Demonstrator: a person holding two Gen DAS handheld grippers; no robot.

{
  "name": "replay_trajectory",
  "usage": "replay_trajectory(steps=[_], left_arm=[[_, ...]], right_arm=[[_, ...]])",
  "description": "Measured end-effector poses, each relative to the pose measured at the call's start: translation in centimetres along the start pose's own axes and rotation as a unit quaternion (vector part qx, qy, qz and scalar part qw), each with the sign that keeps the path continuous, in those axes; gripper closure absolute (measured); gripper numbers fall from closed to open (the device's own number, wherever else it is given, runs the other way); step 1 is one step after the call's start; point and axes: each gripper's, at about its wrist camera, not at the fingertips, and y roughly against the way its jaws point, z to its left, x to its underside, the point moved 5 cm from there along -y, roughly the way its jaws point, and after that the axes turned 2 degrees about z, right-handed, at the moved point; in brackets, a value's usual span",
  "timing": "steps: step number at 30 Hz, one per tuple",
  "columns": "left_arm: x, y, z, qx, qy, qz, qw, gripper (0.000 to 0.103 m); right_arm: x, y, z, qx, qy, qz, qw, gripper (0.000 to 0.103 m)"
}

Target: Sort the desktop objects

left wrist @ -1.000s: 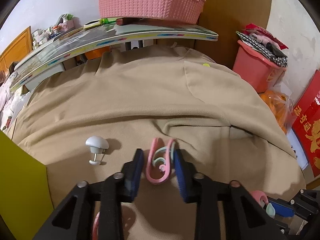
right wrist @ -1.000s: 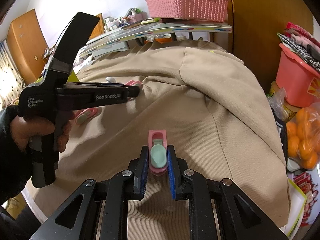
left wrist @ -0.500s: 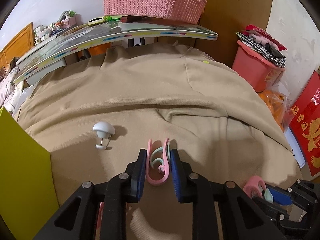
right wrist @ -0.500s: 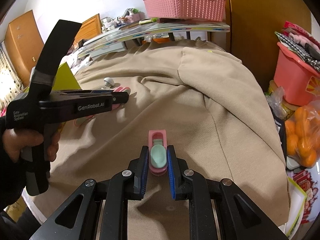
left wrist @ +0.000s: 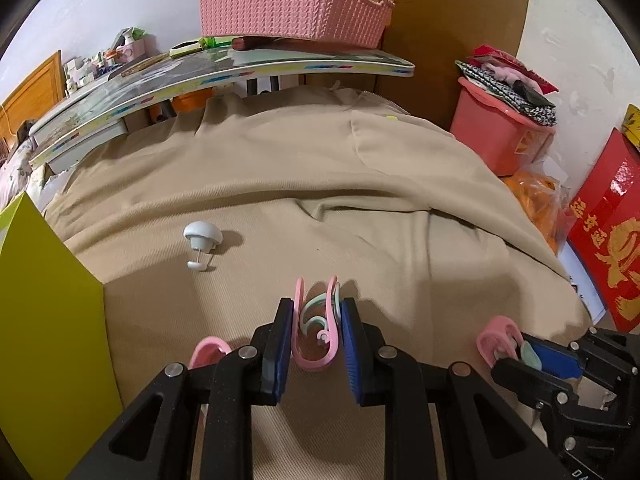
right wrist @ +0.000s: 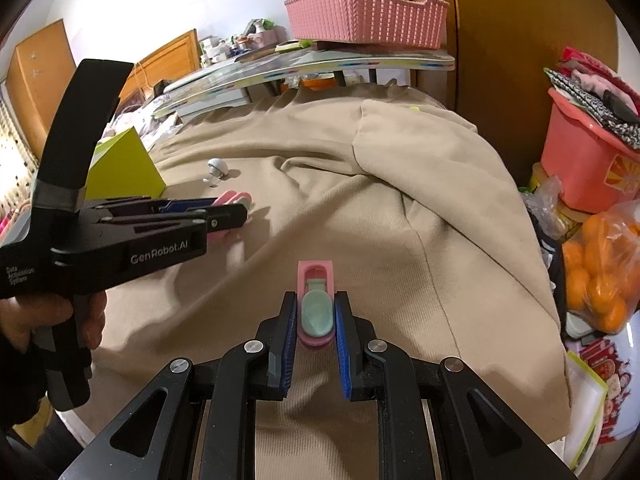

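The left gripper (left wrist: 316, 334), at lower centre of the left wrist view, is clamped on a pink clip (left wrist: 314, 330) above the beige cloth (left wrist: 340, 184). The right gripper (right wrist: 316, 320), at lower centre of its own view, is clamped on a second pink clip (right wrist: 315, 304). A white knob (left wrist: 202, 240) lies on the cloth at centre left, and a third pink clip (left wrist: 208, 350) lies just left of the left gripper.

Soft indoor light, sharp, fisheye-warped edges
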Motion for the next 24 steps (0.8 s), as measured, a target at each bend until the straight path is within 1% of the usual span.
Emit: replay_trajectory(steps=[10, 24], left_arm=[[0.9, 2.2, -0.5, -0.001, -0.010, -0.012, 0.9999, 0.079], [2.0, 5.4, -1.0, -0.003, -0.010, -0.031, 0.9995, 0.079]], right_arm=[[0.1, 1.4, 0.7, 0.003, 0.005, -0.011, 1.000, 0.085], [0.0, 3.9, 2.2, 0.012, 0.020, -0.030, 0.999, 0.085]])
